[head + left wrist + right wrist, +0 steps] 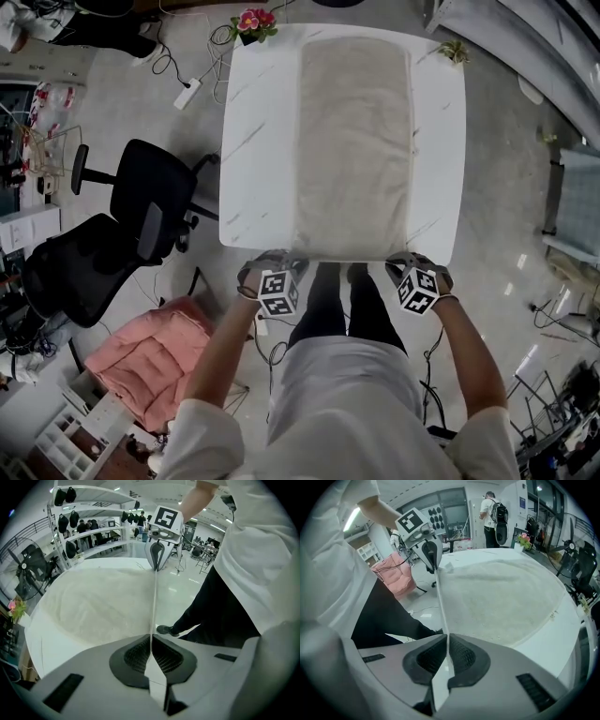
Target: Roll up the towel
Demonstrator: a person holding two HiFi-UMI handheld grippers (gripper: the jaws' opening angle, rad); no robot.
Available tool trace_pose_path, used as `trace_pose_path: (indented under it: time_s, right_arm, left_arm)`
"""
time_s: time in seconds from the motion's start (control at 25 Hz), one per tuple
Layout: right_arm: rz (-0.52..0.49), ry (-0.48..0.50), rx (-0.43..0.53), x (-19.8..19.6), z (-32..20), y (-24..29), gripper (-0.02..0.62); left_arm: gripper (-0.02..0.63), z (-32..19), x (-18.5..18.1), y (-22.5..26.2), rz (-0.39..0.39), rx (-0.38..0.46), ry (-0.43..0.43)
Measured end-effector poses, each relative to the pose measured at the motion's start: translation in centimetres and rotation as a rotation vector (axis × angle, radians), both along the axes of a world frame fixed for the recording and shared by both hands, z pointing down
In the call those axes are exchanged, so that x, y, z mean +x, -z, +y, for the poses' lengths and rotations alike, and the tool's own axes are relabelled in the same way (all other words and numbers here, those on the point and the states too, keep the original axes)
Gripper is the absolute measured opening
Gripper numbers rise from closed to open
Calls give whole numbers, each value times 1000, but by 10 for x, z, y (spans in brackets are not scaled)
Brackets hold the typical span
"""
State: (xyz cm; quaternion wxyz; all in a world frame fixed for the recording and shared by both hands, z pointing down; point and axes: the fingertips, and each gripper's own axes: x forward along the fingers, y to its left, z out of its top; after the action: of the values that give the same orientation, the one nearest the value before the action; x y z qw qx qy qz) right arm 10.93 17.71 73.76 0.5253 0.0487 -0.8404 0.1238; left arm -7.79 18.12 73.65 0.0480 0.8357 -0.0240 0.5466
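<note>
Now, left gripper and right gripper fingers pinched shut on towel near edge, bare table flanking.

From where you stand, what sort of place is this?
Probably a lab or open workshop, not a home: a white table with a towel stands among black office chairs, loose cables and a power strip.

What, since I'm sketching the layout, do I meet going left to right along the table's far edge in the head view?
A white power strip on the floor → pink flowers at the table's corner → towel → small green plant.
</note>
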Motion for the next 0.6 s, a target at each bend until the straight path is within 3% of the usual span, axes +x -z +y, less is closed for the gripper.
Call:
trace_pose_path:
  time_s: [0.16, 0.32, 0.6]
  right_arm:
    - [-3, -60, -5, 2, -29, 0, 26]
    - [8, -105, 32, 1, -53, -6, 28]
    - [78, -147, 173, 8, -77, -27, 124]
  left_arm:
    - [34, -26, 2, 0, -8, 15, 11]
    - [46, -55, 0, -10, -48, 106, 42]
    - [202, -85, -7, -29, -74, 164, 186]
